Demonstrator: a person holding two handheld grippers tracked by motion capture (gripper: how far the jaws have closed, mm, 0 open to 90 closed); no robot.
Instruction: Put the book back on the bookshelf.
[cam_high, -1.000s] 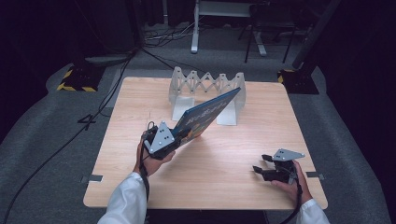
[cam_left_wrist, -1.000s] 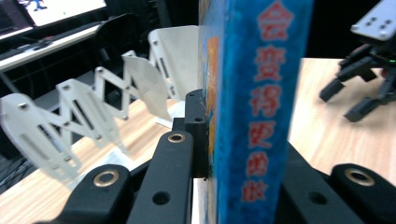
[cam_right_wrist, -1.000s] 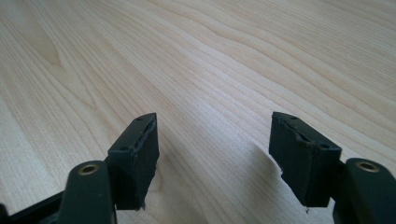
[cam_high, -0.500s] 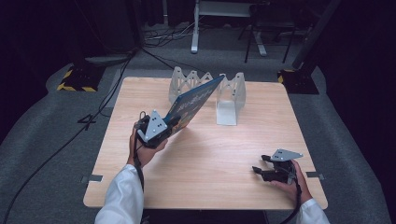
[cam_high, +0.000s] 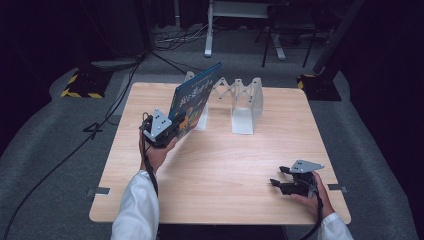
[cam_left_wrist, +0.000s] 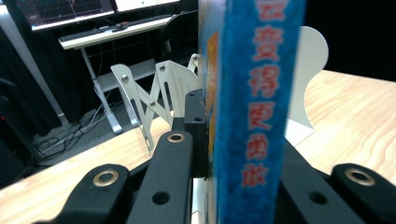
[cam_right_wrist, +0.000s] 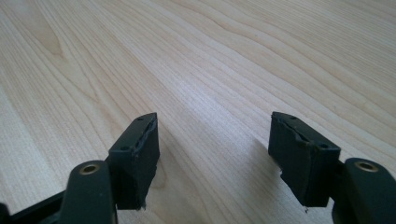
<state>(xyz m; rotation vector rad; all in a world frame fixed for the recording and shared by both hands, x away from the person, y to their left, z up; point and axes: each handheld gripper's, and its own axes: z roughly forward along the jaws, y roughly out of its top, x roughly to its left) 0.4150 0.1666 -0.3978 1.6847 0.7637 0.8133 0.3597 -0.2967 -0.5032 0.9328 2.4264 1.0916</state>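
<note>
The left claw (cam_high: 167, 131) clenches a thin, stiff book (cam_high: 194, 98) by its lower edge, so the book likely levers heavily above it. The right claw (cam_high: 281, 184) rests released, empty, on the tabletop (cam_high: 235, 165).

The table (cam_high: 220, 165) is pale wood with fine grain and a smooth matt finish, the rack (cam_high: 242, 102) looks like white-painted metal with shiny rivets, the book (cam_high: 192, 102) has a glossy printed cover, and both grippers' jaws are matt black plastic.
</note>
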